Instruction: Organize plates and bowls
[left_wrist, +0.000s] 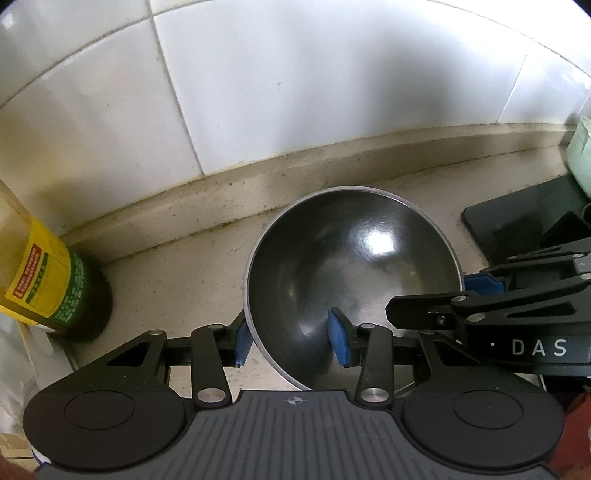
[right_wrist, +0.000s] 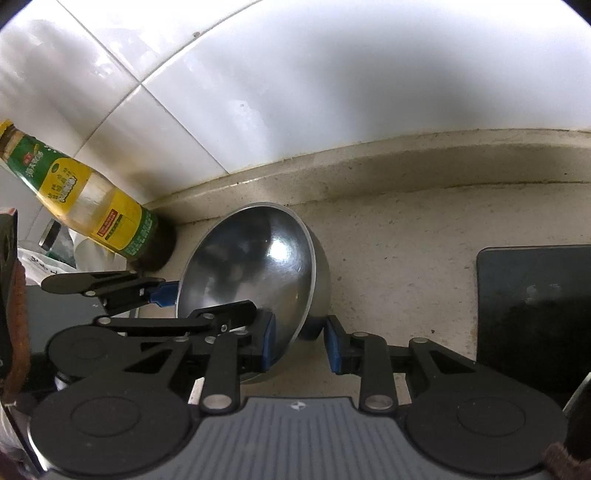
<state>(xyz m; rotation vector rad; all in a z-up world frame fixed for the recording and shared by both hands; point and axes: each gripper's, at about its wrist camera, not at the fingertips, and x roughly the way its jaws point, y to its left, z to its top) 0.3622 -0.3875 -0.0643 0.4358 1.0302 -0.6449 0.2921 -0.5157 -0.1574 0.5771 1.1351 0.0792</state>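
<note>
A steel bowl (left_wrist: 351, 269) sits on the beige counter near the tiled wall; it also shows in the right wrist view (right_wrist: 255, 266). My left gripper (left_wrist: 291, 339) is open and straddles the bowl's near-left rim, one blue pad outside and one inside, with a gap to the wall. My right gripper (right_wrist: 301, 343) is open and straddles the bowl's right rim, left pad inside, right pad outside. The right gripper shows in the left wrist view (left_wrist: 443, 295) at the bowl's right side. The left gripper shows in the right wrist view (right_wrist: 192, 306) at the bowl's left.
A yellow-labelled oil bottle (left_wrist: 44, 280) stands at the left against the wall, also in the right wrist view (right_wrist: 96, 218). A black flat slab (right_wrist: 535, 306) lies on the counter to the right. A pale green object (left_wrist: 580, 155) stands at the far right.
</note>
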